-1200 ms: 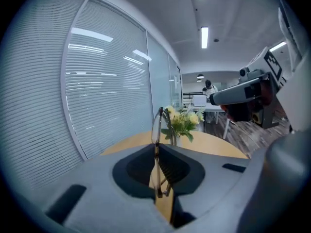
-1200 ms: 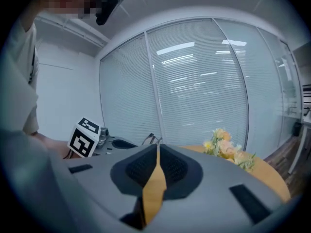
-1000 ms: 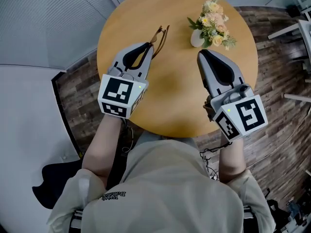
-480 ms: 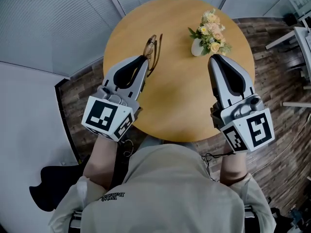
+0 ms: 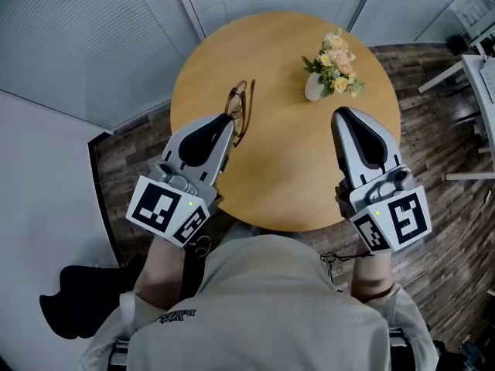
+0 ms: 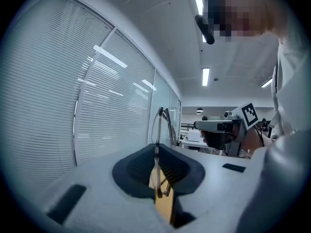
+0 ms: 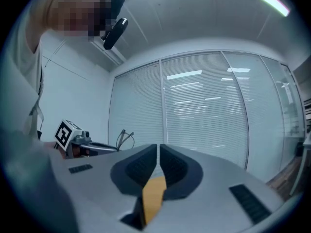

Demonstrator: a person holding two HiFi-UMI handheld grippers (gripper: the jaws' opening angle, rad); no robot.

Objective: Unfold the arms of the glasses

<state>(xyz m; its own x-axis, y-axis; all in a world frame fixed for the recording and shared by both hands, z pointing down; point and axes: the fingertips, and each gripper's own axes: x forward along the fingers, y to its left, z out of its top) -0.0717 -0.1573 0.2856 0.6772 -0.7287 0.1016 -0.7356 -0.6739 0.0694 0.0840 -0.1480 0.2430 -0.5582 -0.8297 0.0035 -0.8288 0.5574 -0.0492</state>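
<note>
The thin-rimmed glasses hang over the left part of the round wooden table. My left gripper is shut on their frame. In the left gripper view the glasses stand edge-on between the jaws, with the arms lying close to the lenses. My right gripper hovers over the right side of the table, shut, with nothing between its fingers. It is well apart from the glasses. In the right gripper view, the glasses show at the far left beyond my left gripper.
A small white vase of flowers stands on the far right of the table, just beyond the right gripper. Window blinds run behind the table. A dark wood floor surrounds it, and white furniture stands at the right edge.
The left gripper has drawn back toward the person, carrying the glasses to the near left of the table. The right gripper has also pulled back a little from the vase.
</note>
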